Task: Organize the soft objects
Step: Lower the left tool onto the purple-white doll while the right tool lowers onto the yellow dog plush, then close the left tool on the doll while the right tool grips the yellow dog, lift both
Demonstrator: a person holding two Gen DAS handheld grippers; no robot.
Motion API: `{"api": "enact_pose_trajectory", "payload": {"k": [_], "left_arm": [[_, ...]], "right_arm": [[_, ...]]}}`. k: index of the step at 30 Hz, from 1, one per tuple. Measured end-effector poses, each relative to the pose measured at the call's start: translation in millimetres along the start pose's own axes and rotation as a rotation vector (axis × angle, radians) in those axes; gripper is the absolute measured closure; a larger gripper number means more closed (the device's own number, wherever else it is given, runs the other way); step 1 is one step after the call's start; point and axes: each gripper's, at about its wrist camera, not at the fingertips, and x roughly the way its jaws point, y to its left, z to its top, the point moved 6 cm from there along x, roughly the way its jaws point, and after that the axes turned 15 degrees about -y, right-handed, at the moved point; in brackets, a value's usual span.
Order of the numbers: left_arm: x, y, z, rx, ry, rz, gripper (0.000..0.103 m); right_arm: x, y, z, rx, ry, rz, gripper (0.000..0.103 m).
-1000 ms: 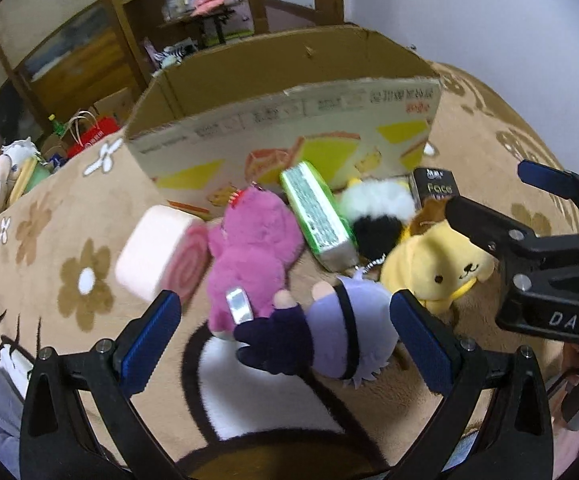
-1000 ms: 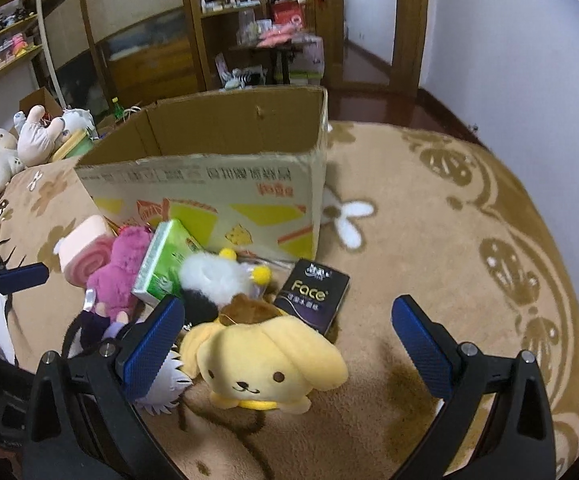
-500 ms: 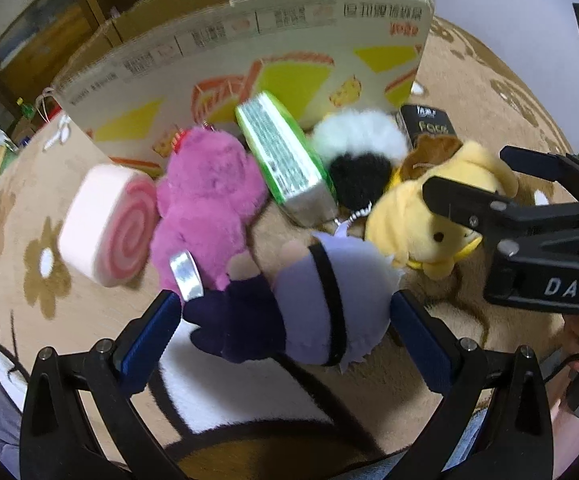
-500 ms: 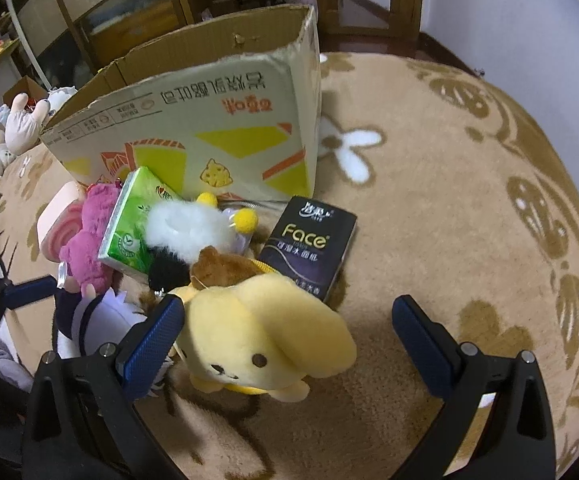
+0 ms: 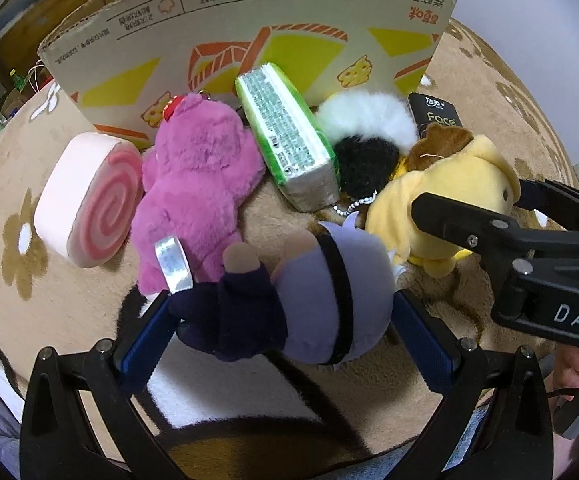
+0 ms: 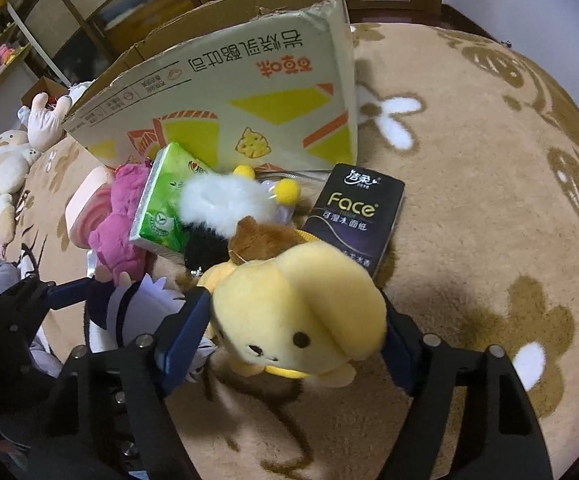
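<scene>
Both grippers are now much closer to the toys than one second ago, when each hung back from the pile with its fingers wide apart. At this moment the left gripper (image 5: 281, 320) has its two blue pads on either side of the purple doll (image 5: 309, 304), touching it or nearly so, and the doll lies on the carpet (image 6: 489, 200) between them. I cannot tell if the pads already press it. The right gripper (image 6: 293, 340) stands in the same way around the yellow dog plush (image 6: 297, 320): one pad is against its left side and the other pad is partly hidden behind its ear, so a firm grip is not sure here either.

Behind the two toys the rest of the pile leans toward the cardboard box (image 5: 249, 40), which stands on the carpet with its open top upward. From left to right in the left wrist view I see a pink swirl roll cushion (image 5: 89, 200), a magenta bear plush (image 5: 201, 184), a green tissue pack (image 5: 289, 140) resting tilted against the box wall, and a white and black fluffy toy (image 5: 365, 132). A dark tissue pack (image 6: 353, 216) with the word Face lies flat on the carpet just beside the dog plush. Far left in the right wrist view, some pale plush animals (image 6: 5, 160) lie well apart from the pile.
</scene>
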Motion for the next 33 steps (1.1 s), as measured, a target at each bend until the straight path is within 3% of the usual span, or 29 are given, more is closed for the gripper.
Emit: {"api": "enact_pose_trajectory", "payload": {"k": [13, 21, 33], "left_arm": [[-2, 15, -4, -0.068, 0.027, -0.030, 0.010], [-9, 20, -4, -0.086, 0.020, -0.027, 0.010], [-40, 36, 0, -0.078, -0.072, 0.034, 0.010]], "right_arm": [[0, -1, 0, -0.006, 0.001, 0.004, 0.031], [-6, 2, 3, -0.045, -0.030, -0.012, 0.037], [-29, 6, 10, -0.101, -0.107, -0.078, 0.038]]}}
